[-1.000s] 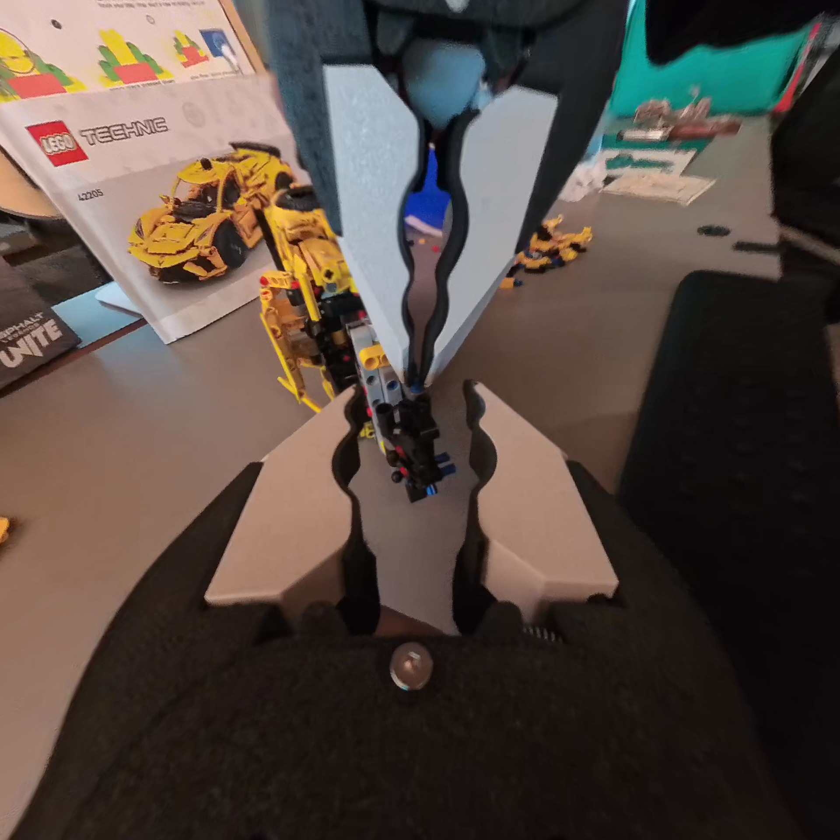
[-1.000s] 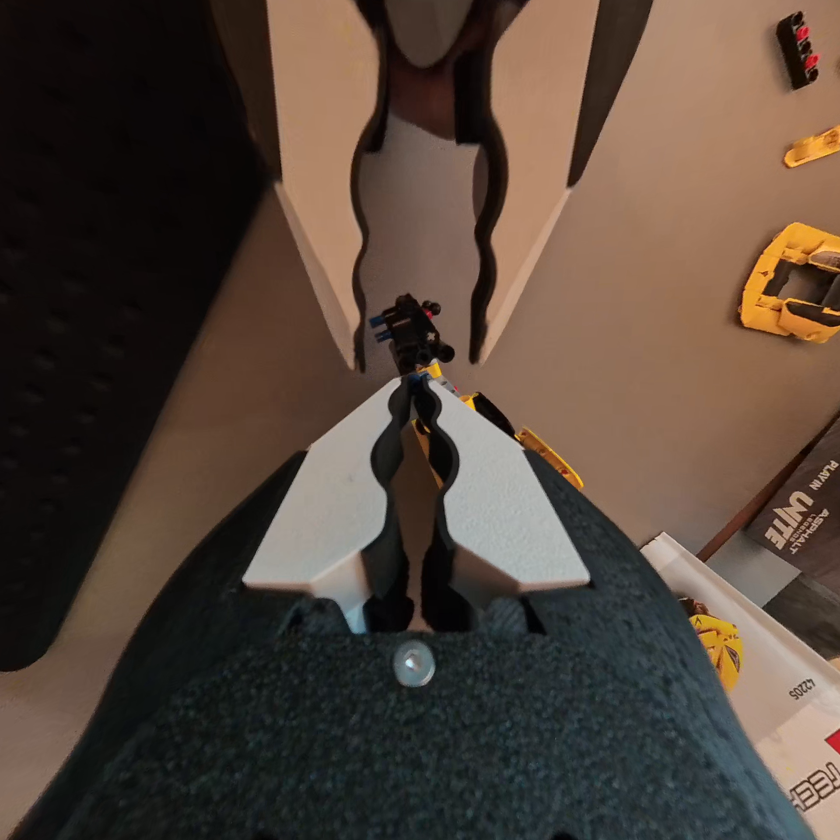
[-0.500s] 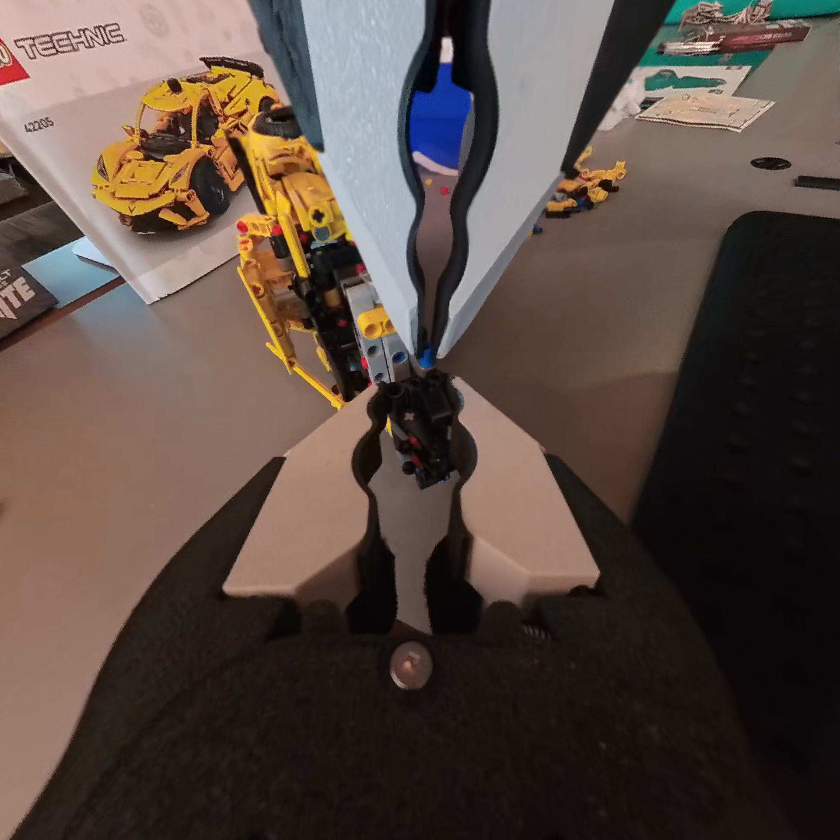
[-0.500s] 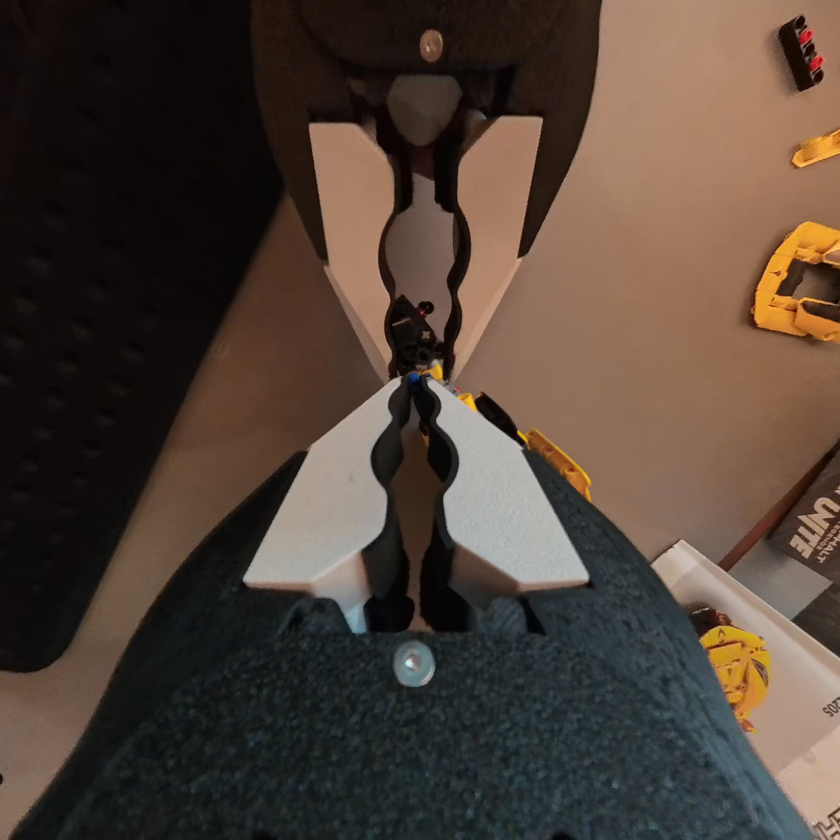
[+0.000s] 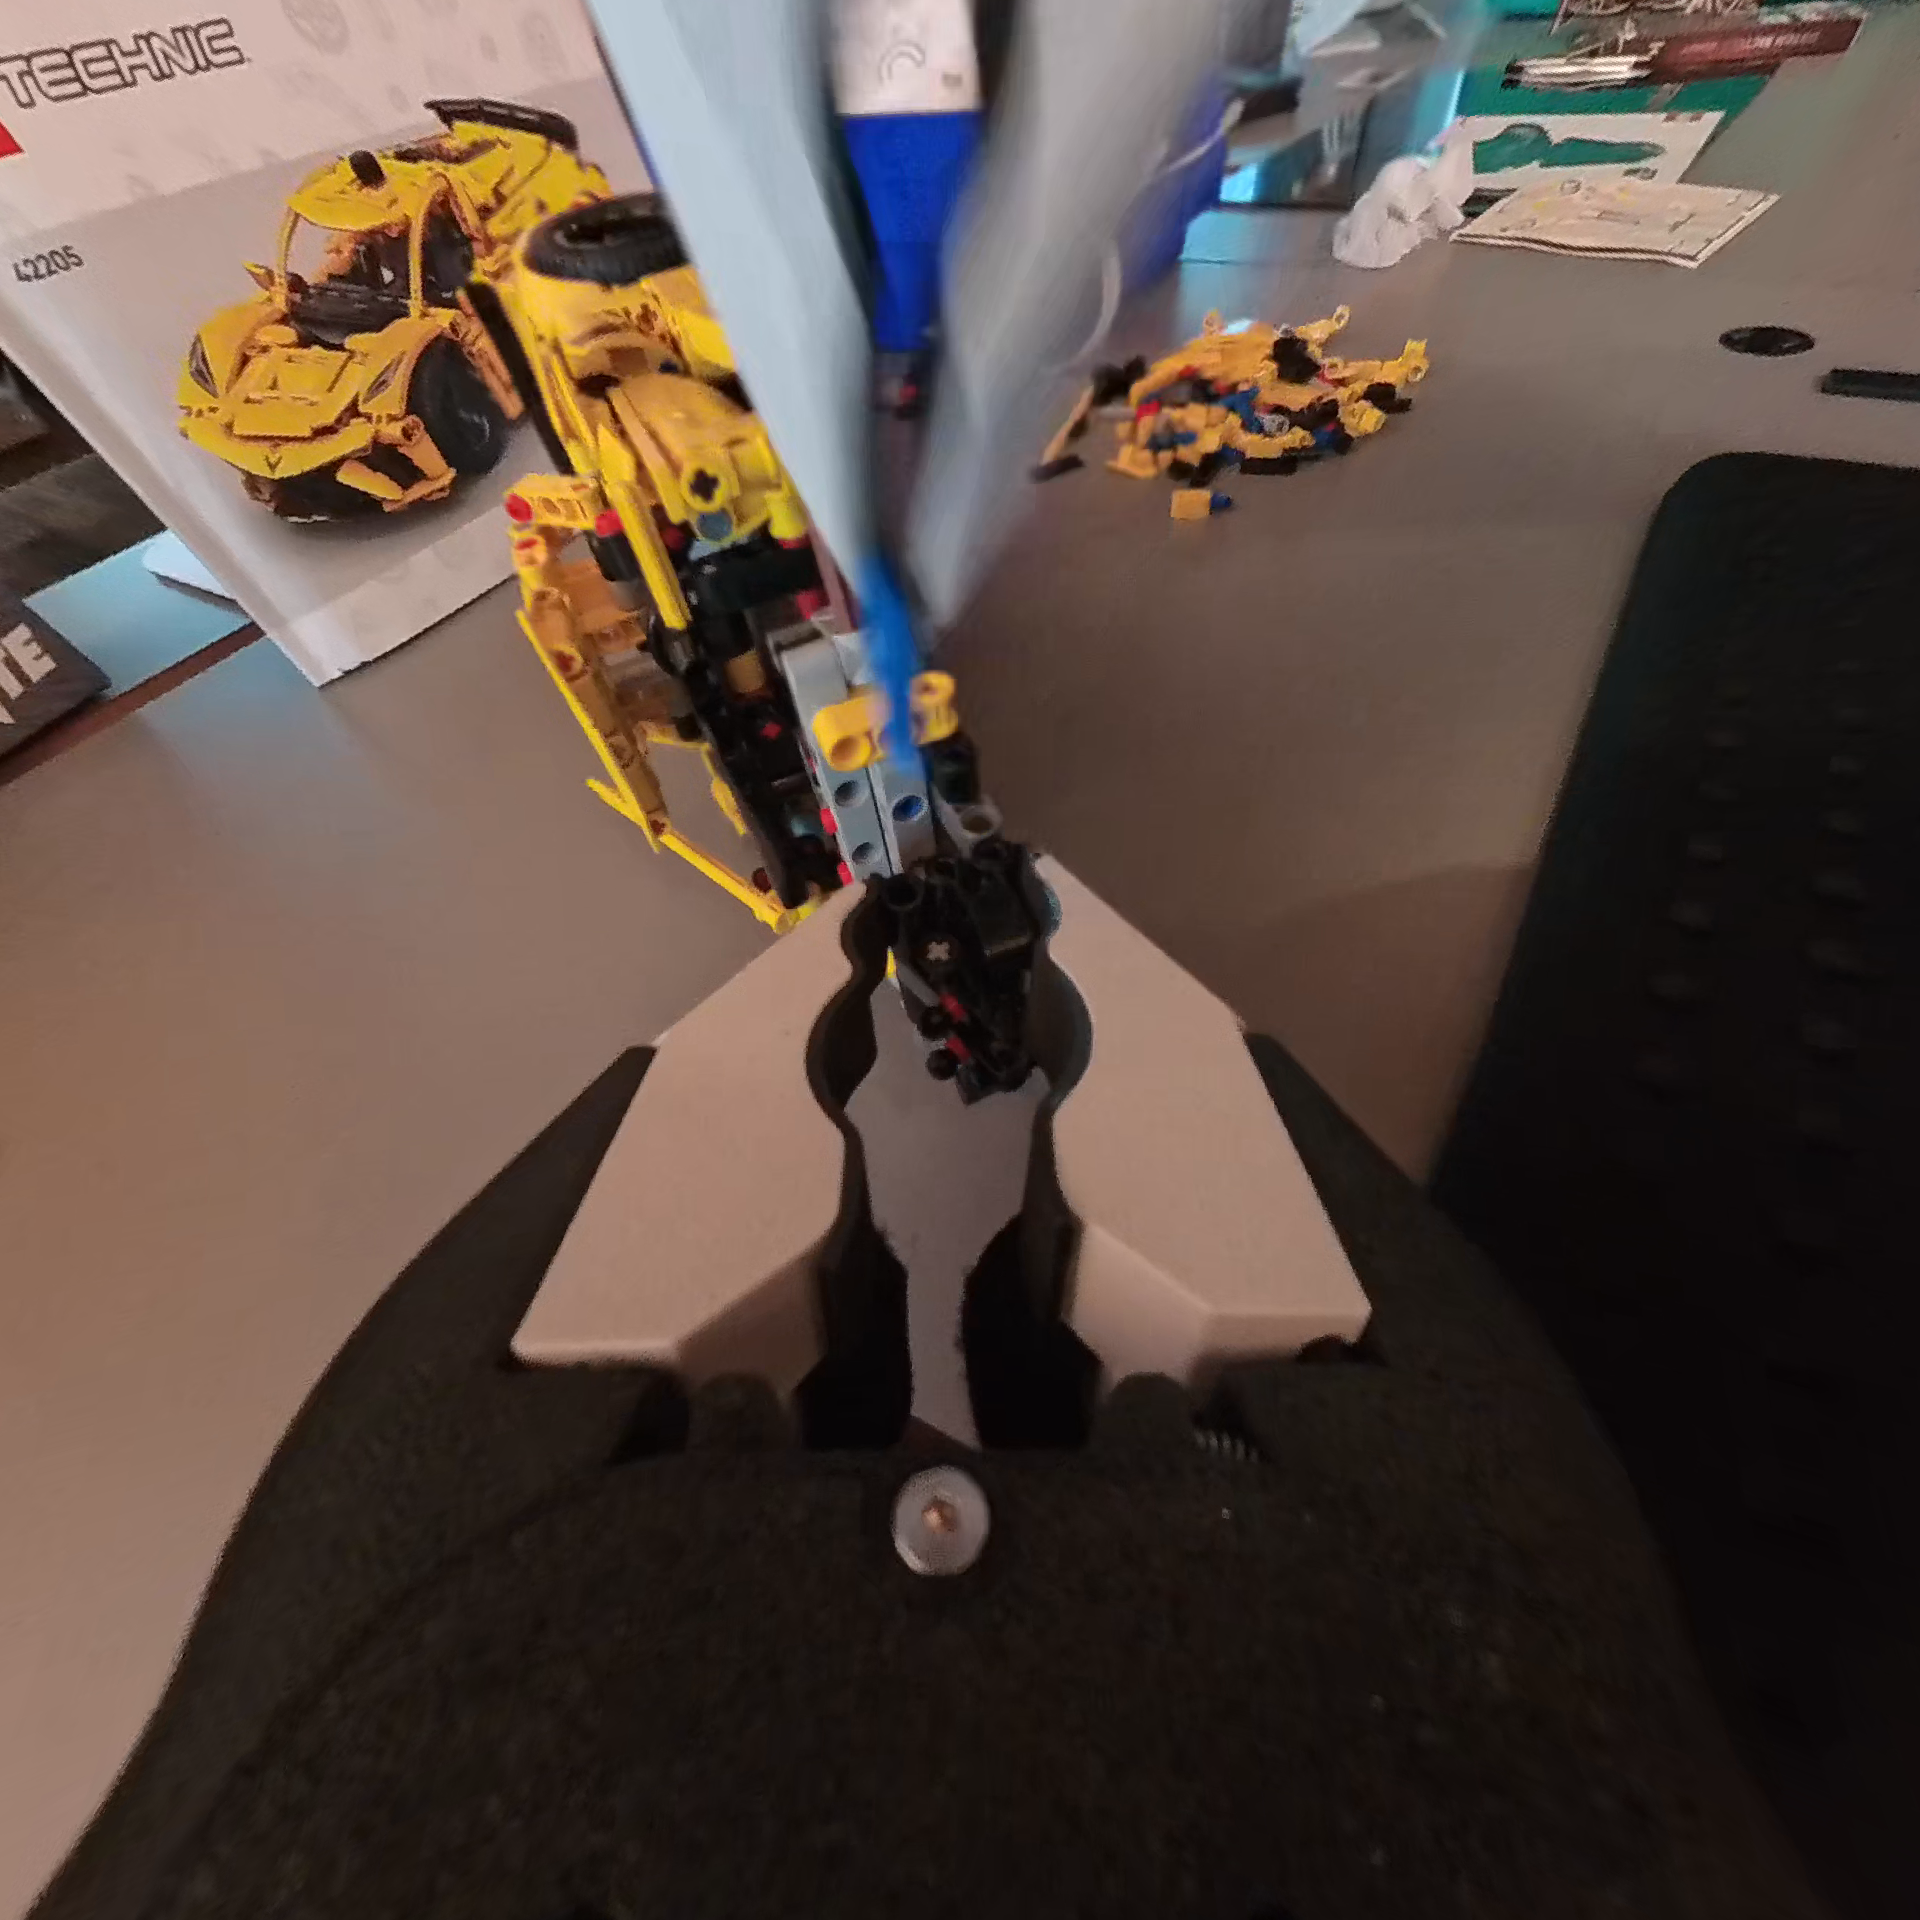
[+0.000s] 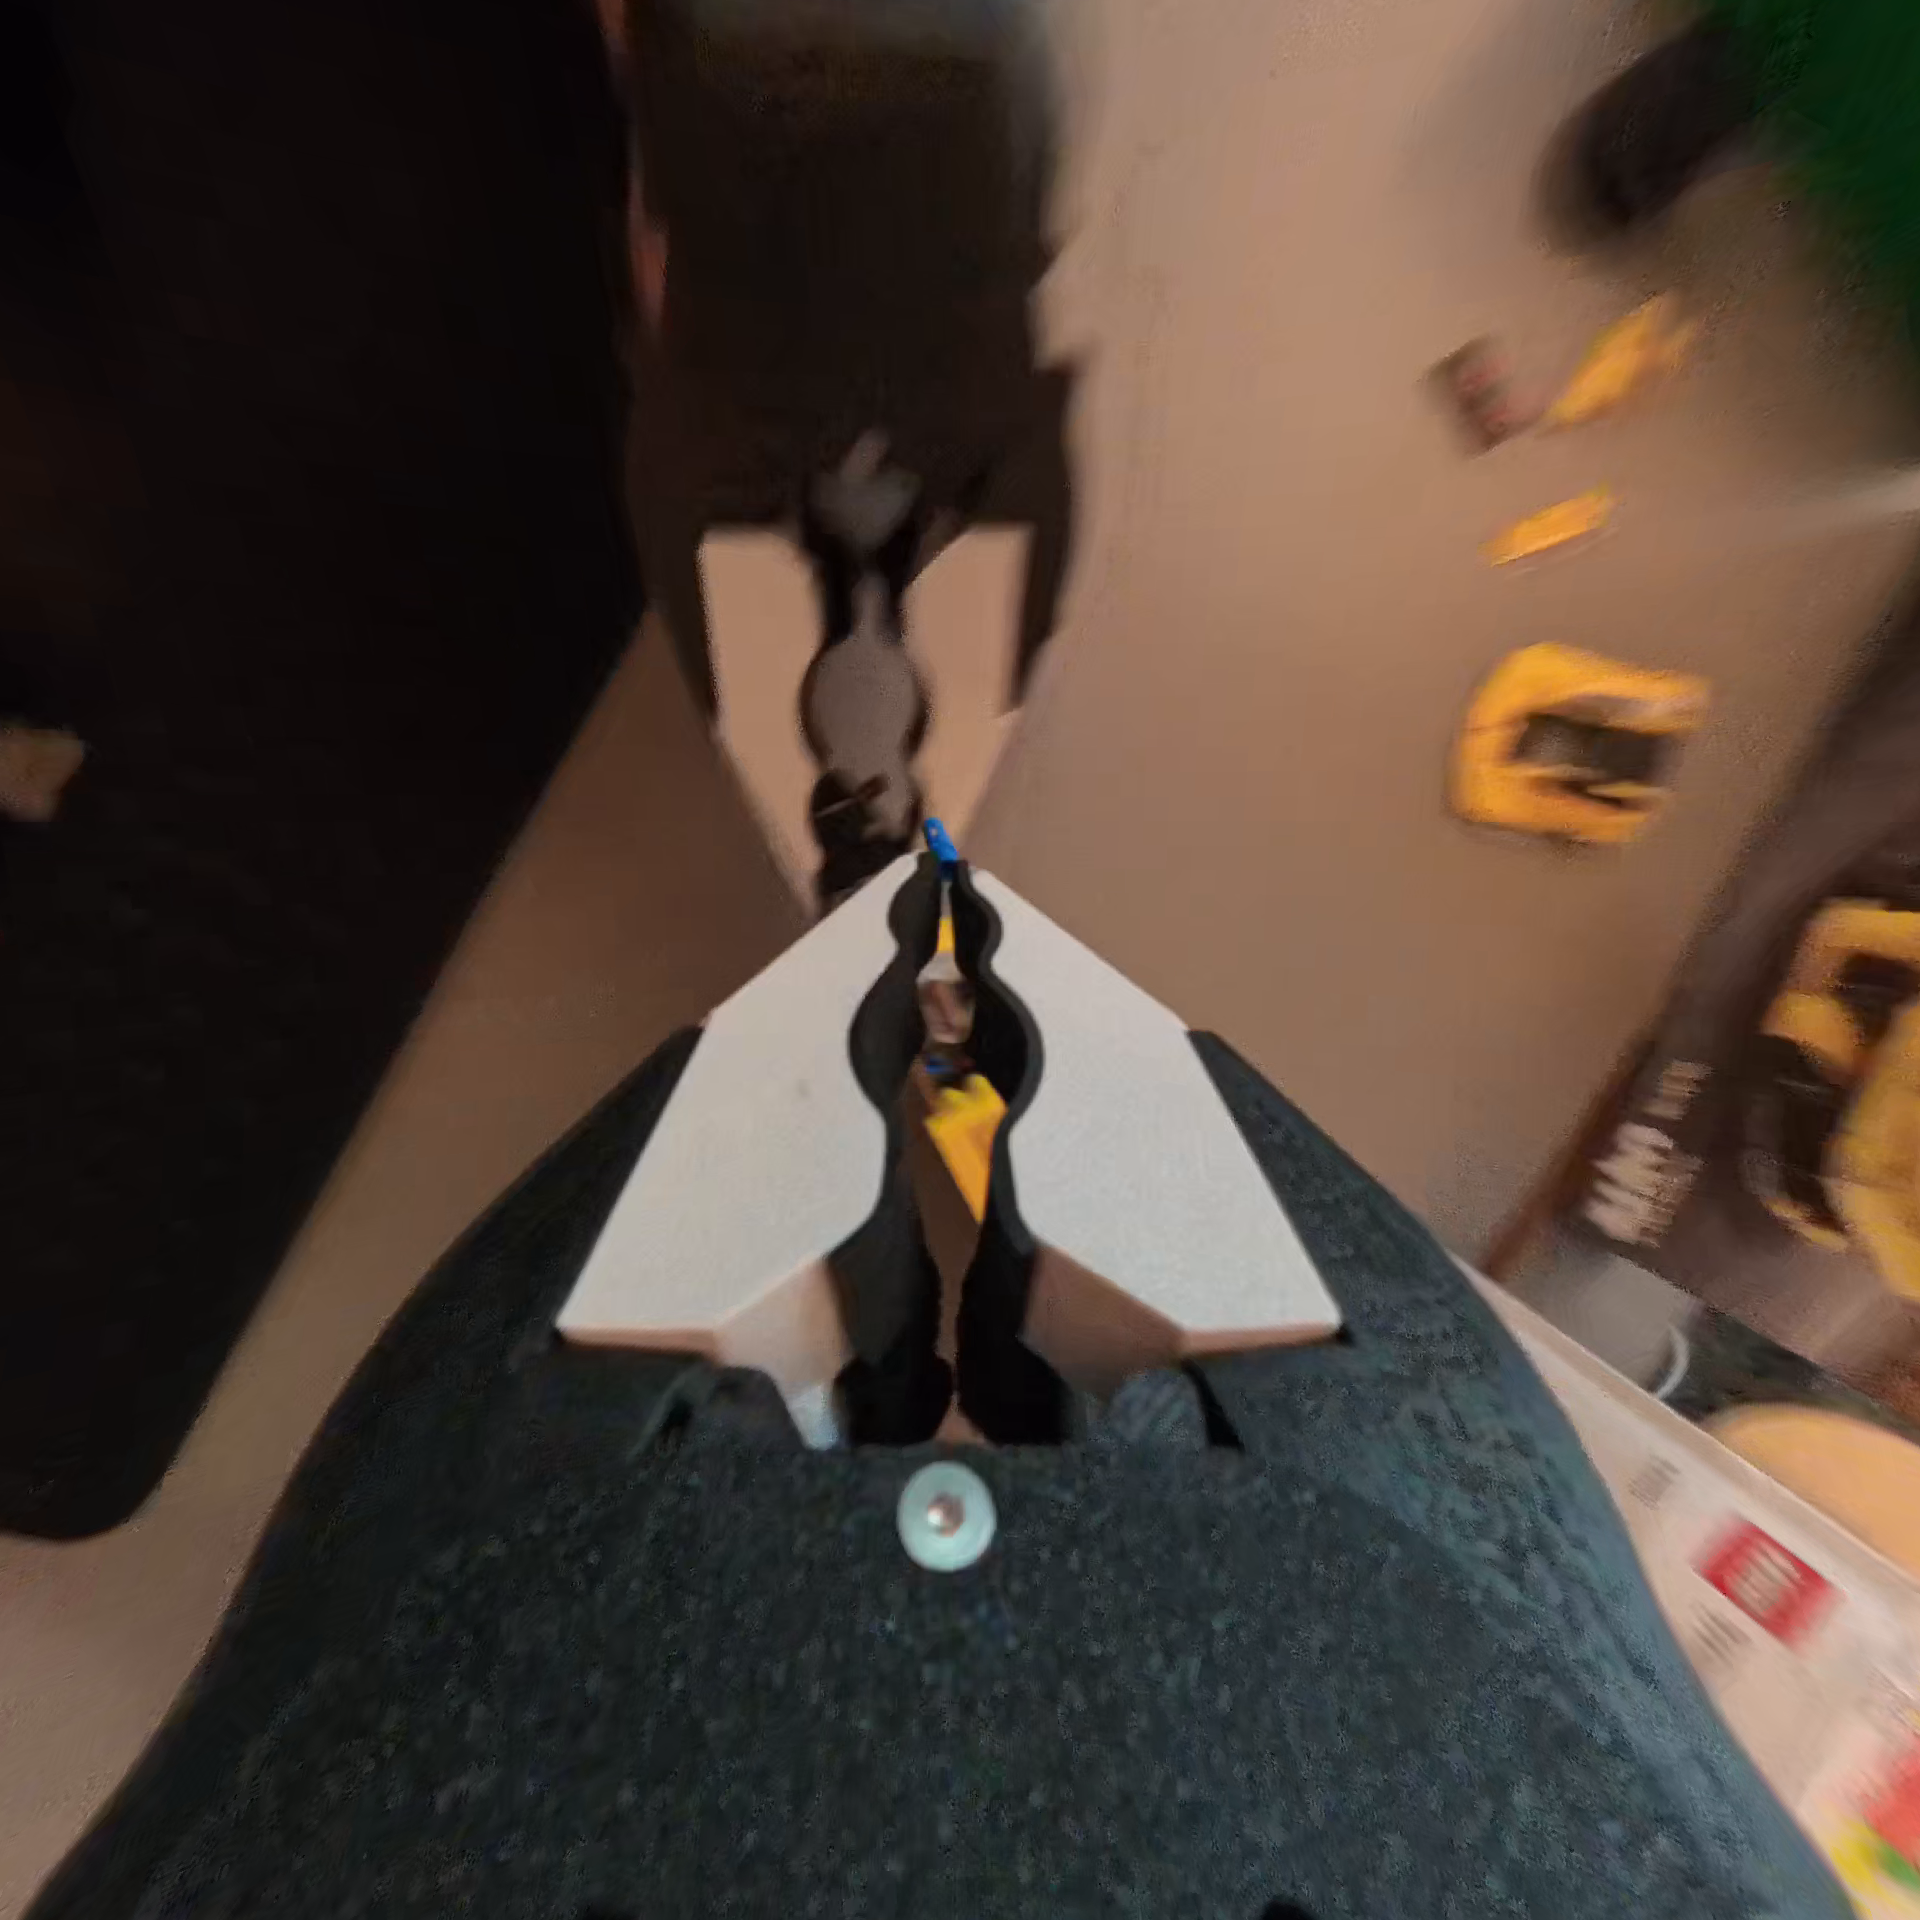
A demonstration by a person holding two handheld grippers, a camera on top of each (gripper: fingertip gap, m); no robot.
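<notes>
A half-built yellow and black brick car (image 5: 675, 582) stands on end on the grey table (image 5: 260, 987). My left gripper (image 5: 951, 883) is shut on the car's black end piece (image 5: 966, 966). My right gripper (image 6: 940, 873) is shut on a small blue pin (image 6: 938, 840) at its very tips. In the left wrist view the right gripper (image 5: 904, 613) comes down from above, blurred, with the blue pin (image 5: 891, 644) just above the car's grey and yellow parts. The left gripper shows blurred across from the right one (image 6: 862, 800).
An instruction booklet with a yellow car picture (image 5: 260, 312) lies at the back left. A pile of loose yellow, black and blue pieces (image 5: 1236, 405) lies at the back right, with paper sheets (image 5: 1600, 213) behind. A black mat (image 5: 1714, 935) lies on the right. A yellow body part (image 6: 1569, 743) lies apart. The gap from one gripper's tips to the other's is roughly 9 centimeters.
My left gripper has closed on the car's black end piece. My right gripper, still shut on the blue pin, has drawn back from the car and is moving fast, blurred.
</notes>
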